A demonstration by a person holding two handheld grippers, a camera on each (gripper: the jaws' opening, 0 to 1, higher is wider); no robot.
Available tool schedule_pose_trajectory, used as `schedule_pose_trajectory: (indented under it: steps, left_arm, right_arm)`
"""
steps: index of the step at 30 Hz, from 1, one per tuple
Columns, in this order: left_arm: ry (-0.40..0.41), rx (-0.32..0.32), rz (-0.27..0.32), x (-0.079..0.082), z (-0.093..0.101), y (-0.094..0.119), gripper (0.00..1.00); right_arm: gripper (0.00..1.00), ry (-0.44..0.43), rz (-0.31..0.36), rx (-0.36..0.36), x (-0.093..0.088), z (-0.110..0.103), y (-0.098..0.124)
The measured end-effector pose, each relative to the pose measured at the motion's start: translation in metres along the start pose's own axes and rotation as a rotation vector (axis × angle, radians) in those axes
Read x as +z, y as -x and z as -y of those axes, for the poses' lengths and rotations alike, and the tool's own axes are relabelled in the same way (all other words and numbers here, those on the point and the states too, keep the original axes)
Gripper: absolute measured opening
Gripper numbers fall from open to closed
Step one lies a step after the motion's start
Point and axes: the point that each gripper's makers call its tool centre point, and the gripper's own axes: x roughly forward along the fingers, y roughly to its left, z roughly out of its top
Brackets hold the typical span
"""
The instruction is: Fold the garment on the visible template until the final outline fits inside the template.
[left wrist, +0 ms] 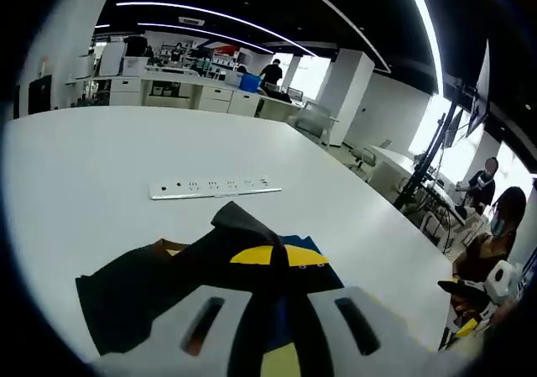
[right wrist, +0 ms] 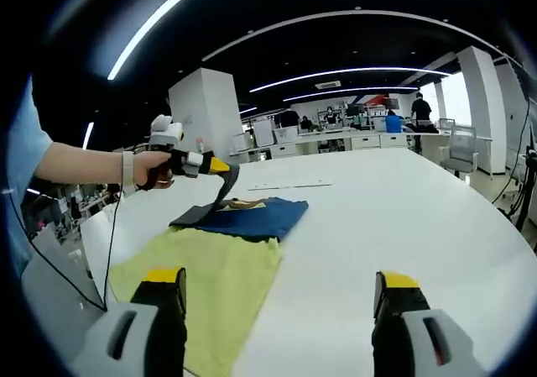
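A dark navy garment (right wrist: pixel 252 217) lies partly folded on the far end of a yellow-green template (right wrist: pixel 210 285) on the white table. My left gripper (right wrist: pixel 220 168), held by a hand, is shut on an edge of the garment and lifts a strip of it off the table. In the left gripper view, the dark fabric (left wrist: pixel 159 280) runs up between the yellow-tipped jaws of the left gripper (left wrist: pixel 277 257). My right gripper (right wrist: pixel 279 286) stands open above the near part of the template, nothing between its fingers.
A white power strip (left wrist: pixel 214 188) lies on the table (left wrist: pixel 84 175) beyond the garment, also seen as the power strip (right wrist: pixel 289 184). Bare table (right wrist: pixel 419 217) stretches to the right. Desks, chairs and people stand in the background; a seated person (left wrist: pixel 491 243) is past the table's right edge.
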Motion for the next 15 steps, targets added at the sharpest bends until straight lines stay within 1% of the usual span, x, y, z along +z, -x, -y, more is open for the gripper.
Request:
schedule_pose_trajectory:
  steps: [6,11,13,15]
  left_arm:
    - [0.011,-0.028,-0.05,-0.022,0.014,-0.026,0.0]
    - [0.006,-0.058,-0.091,-0.042,0.024,-0.038,0.0]
    - [0.018,-0.071,-0.106,-0.051,0.028,-0.04,0.0]
    - [0.006,-0.082,-0.127,-0.06,0.031,-0.043,0.0]
  right_arm:
    - [0.93,-0.019,-0.014,-0.022,-0.009,0.009,0.004]
    - [0.93,-0.036,-0.02,-0.035,-0.013,0.011,0.004]
    - [0.93,-0.04,-0.022,-0.035,-0.014,0.01,0.003]
    - [0.93,-0.042,-0.024,-0.034,-0.015,0.009,0.001]
